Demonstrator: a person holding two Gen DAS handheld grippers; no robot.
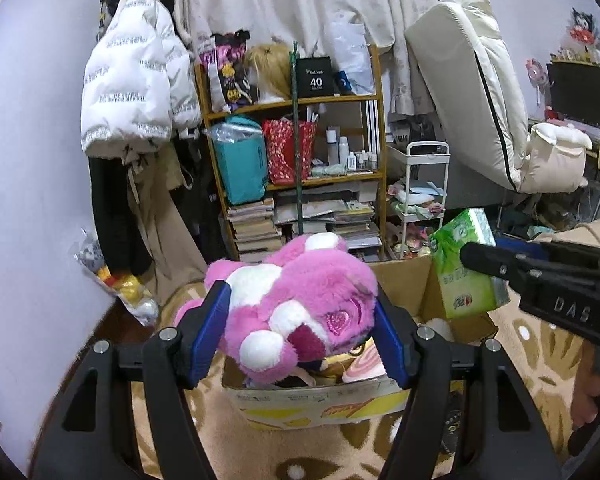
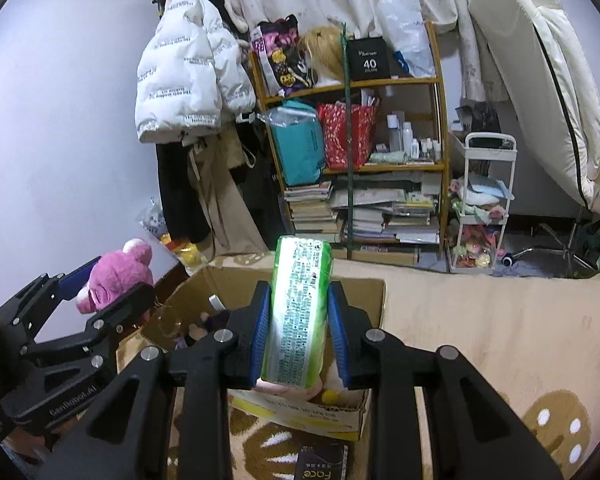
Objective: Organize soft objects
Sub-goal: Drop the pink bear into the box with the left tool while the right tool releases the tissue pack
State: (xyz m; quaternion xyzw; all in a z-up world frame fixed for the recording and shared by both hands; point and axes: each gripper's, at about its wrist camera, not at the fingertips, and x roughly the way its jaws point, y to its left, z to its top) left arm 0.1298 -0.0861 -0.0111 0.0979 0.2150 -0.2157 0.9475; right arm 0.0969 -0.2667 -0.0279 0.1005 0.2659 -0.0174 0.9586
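My left gripper (image 1: 300, 320) is shut on a pink and white plush bear (image 1: 300, 300), which hangs over an open cardboard box (image 1: 312, 400) on the rug. The blue pads (image 1: 210, 332) press its sides. In the right wrist view the same bear (image 2: 116, 276) shows at the left, in the left gripper (image 2: 100, 292). My right gripper (image 2: 300, 316) is shut on a green pack of tissues (image 2: 300, 312), upright above the box (image 2: 364, 292). The left wrist view shows that pack (image 1: 464, 264) over the box's far right corner. Several soft toys lie inside the box.
A wooden shelf (image 1: 296, 100) crammed with bags, bottles and books stands behind the box. A white jacket (image 1: 132, 80) hangs at the left wall. A white trolley (image 1: 424, 184) and a leaning mattress (image 1: 472, 88) stand to the right. A dark packet (image 2: 324, 464) lies on the rug.
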